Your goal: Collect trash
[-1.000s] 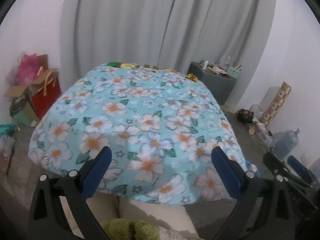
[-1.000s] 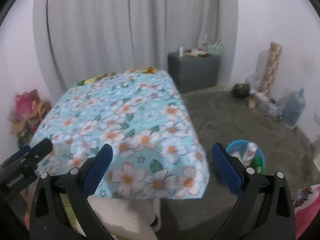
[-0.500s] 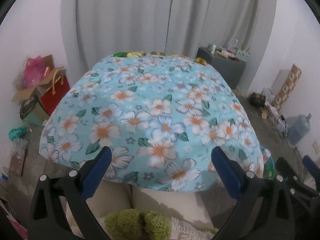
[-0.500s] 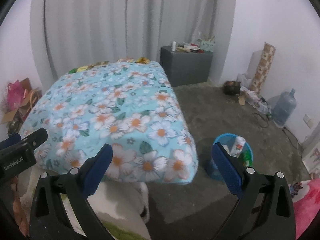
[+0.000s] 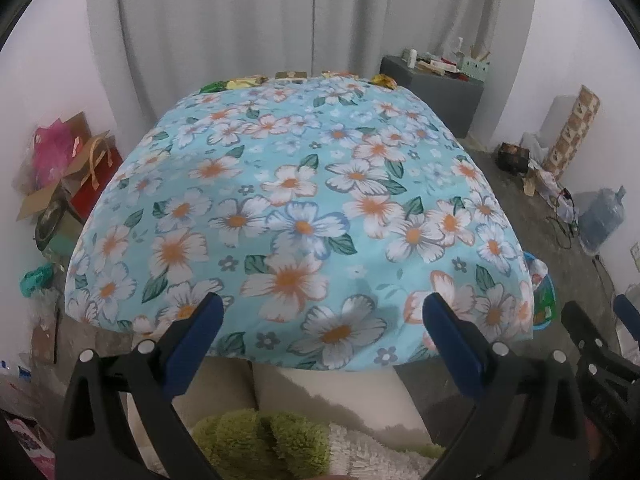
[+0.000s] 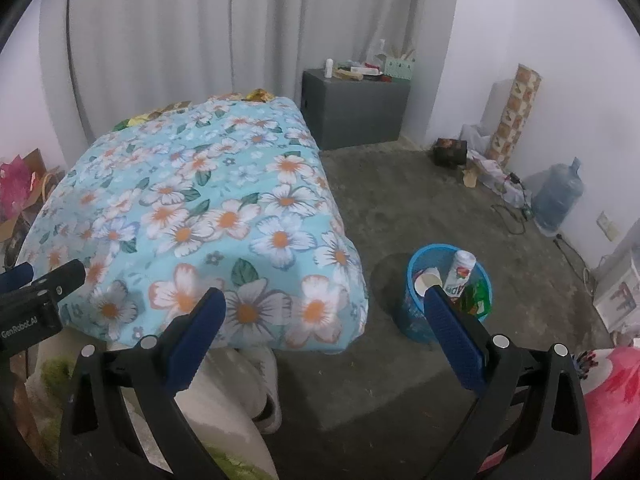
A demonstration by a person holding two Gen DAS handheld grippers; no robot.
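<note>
A table draped in a blue floral cloth (image 5: 304,216) filled the centre of the left wrist view and the left half of the right wrist view (image 6: 200,216). Behind it, across the top of both frames, hung a grey curtain (image 5: 304,16). A dark grey cabinet (image 6: 356,108) stood upper centre in the right view, cluttered on top. Lower right of centre there, on the bare floor just beside the table's corner, sat a blue trash bin (image 6: 416,320) holding a paper cup, a can and green packaging. A water jug (image 6: 558,196) stood at the right edge. Small wrappers (image 5: 248,80) lay in a row along the table's far edge, top centre of the left view. The left gripper (image 5: 320,320) at the bottom had its fingers spread wide and empty; the right gripper (image 6: 324,312) likewise was spread, holding nothing.
</note>
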